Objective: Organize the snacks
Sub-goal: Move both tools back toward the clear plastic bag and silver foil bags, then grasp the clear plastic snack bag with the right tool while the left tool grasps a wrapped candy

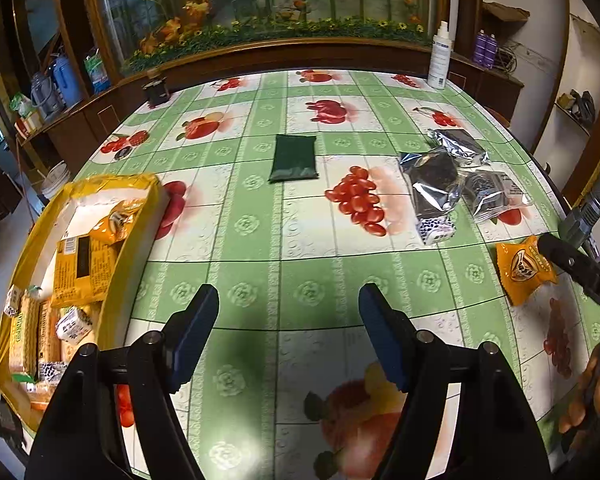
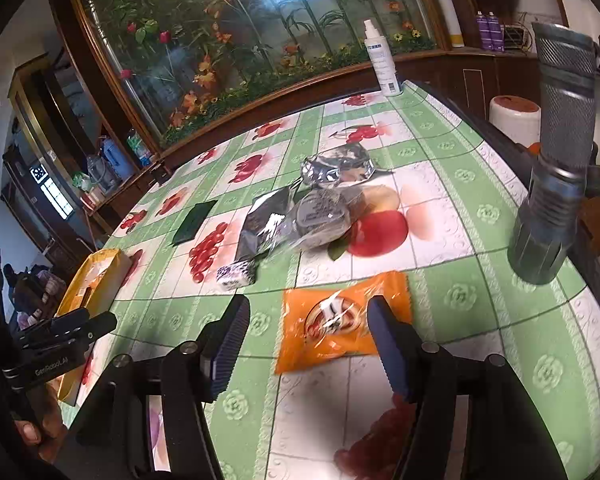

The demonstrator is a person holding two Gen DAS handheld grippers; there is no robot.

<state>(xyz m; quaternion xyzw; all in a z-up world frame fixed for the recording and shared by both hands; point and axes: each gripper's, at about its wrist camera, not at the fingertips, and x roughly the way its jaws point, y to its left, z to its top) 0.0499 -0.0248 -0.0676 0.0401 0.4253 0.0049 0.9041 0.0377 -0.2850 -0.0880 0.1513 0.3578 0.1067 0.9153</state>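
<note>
Blue-padded right tongs hang wide open and empty above an orange snack packet lying flat on the desk, one pad over its right edge. Left tongs also gape wide, holding nothing, over bare cloth. Farther out lie silver foil packets, a dark green pouch, and a yellow box of snacks at the left edge.

Orange snack packet lies flat on the tablecloth; yellow box (partly filled) holds other snacks.
</note>
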